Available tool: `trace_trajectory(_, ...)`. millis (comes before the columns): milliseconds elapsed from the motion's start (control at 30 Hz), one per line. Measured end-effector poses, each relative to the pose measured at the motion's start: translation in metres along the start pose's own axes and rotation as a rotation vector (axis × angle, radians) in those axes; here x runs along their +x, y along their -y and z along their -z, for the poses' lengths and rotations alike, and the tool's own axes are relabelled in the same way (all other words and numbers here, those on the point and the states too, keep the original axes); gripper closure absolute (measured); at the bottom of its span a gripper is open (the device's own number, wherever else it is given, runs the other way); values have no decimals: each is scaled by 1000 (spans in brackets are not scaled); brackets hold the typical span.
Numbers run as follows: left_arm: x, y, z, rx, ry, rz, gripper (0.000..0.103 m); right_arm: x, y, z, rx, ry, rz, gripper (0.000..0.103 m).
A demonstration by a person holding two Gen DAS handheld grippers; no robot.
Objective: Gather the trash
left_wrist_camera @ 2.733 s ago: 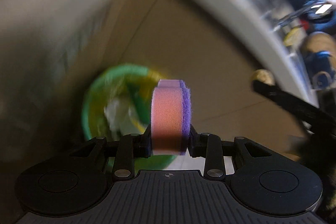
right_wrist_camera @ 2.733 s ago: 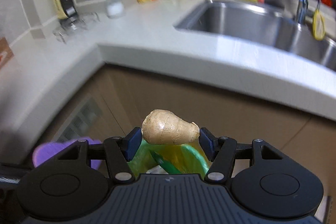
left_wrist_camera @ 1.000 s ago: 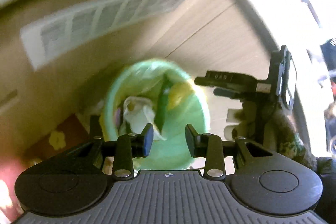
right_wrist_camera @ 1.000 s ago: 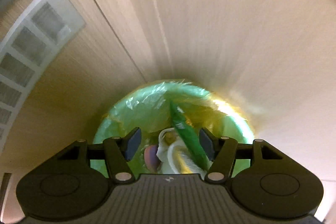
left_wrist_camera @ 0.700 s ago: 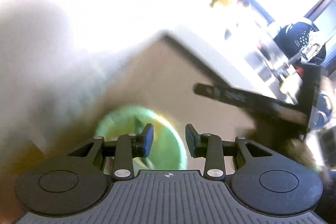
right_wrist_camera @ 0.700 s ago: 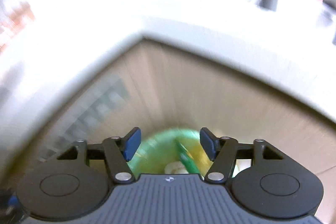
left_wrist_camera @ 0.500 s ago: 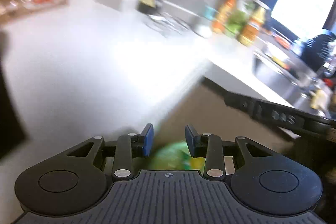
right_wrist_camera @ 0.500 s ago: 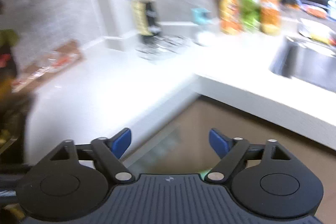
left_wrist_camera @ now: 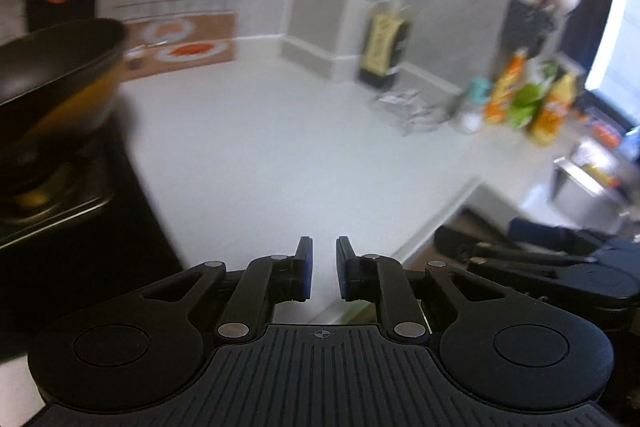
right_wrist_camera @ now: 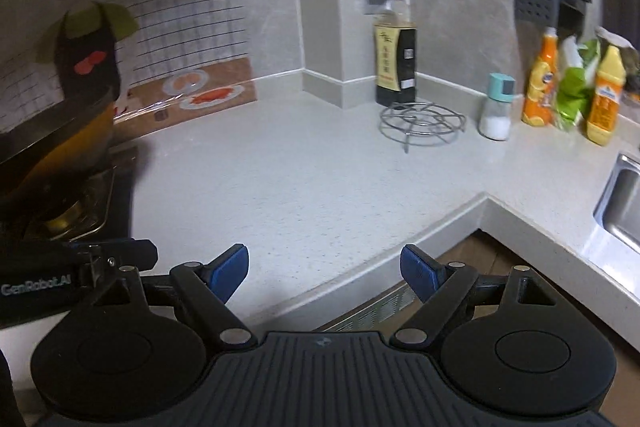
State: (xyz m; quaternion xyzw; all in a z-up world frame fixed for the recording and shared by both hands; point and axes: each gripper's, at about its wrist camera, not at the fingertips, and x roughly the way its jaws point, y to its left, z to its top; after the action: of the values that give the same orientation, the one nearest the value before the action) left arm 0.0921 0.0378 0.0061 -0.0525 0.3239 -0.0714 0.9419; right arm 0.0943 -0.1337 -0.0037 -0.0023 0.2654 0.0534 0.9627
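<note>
Where lettering shows, GenRobot.AI on left claw [right_wrist_camera: 80, 267], dark-labelled bottle [right_wrist_camera: 395, 47]

Dim kitchen, daylight glaring from a window [left_wrist_camera: 612, 39] at right; left view motion-blurred, right view sharper, fisheye edges bowed and vignetted.

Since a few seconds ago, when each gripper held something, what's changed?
The left gripper let go of the sponge and the right gripper the ginger; both went into the green bin. Both grippers then rose from the bin to the counter. The left jaws have just been closing on nothing; the right stand wide and empty. The bottle and rack stayed put.
</note>
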Motion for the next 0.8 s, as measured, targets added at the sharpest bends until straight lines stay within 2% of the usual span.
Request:
trace_trajectory(67, 0, 4, 5, 19, -23, -40, 87, 2, -3, 3, -8, -20, -16, 19)
trace_trajectory(400, -4, 1, 15, -6, -45, -26, 87, 10, -9, 17, -36, -100, -48, 19)
trace_trajectory(800, -4, 1, 18, -9, -47, -15, 87, 12, -7, 20, -42, -109, -55, 19)
